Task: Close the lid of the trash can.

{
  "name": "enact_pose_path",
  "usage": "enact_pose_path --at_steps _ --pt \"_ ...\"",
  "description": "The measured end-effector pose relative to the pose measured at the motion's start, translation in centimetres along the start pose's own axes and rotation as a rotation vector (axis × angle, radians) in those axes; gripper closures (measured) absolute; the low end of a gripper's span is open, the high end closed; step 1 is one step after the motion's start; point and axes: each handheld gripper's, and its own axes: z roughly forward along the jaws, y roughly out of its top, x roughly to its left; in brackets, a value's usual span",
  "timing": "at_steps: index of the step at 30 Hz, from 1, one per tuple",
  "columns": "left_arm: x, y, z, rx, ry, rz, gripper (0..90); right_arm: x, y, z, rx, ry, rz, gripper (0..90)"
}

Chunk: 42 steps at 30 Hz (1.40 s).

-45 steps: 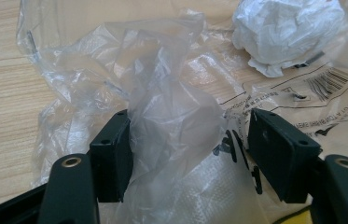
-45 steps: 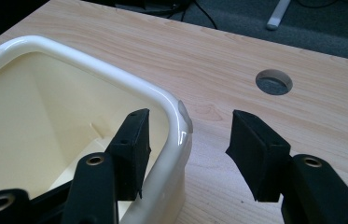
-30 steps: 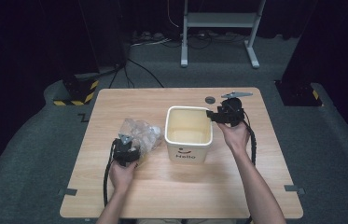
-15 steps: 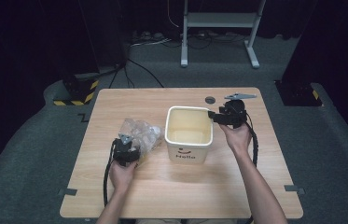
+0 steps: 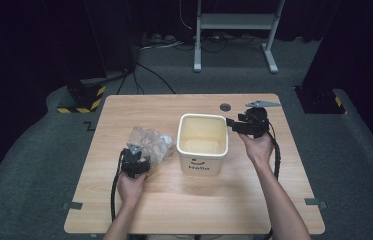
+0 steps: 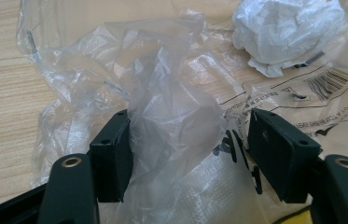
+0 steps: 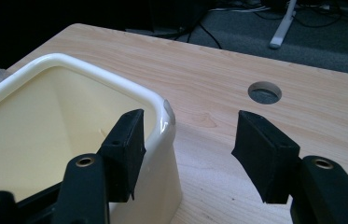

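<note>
Left gripper (image 6: 188, 154) is hovering open around the crumpled plastic bag (image 6: 162, 107), lower middle. Right gripper (image 7: 185, 154), open, is straddling the cream bin (image 7: 69, 93) rim. Next it probably needs pinching.

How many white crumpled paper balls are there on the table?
1: the crumpled paper ball lies on the clear plastic bag, left of the bin. Others may hide under the plastic.
</note>
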Motion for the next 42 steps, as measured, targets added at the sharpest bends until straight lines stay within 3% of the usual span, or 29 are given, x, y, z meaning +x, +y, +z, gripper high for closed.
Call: enact_pose_path --at_steps 42 --pt "0.0 0.0 0.0 0.0 0.0 0.001 34.5 -1.4 -1.3 -3.7 -0.058 -0.027 -0.008 43.1"
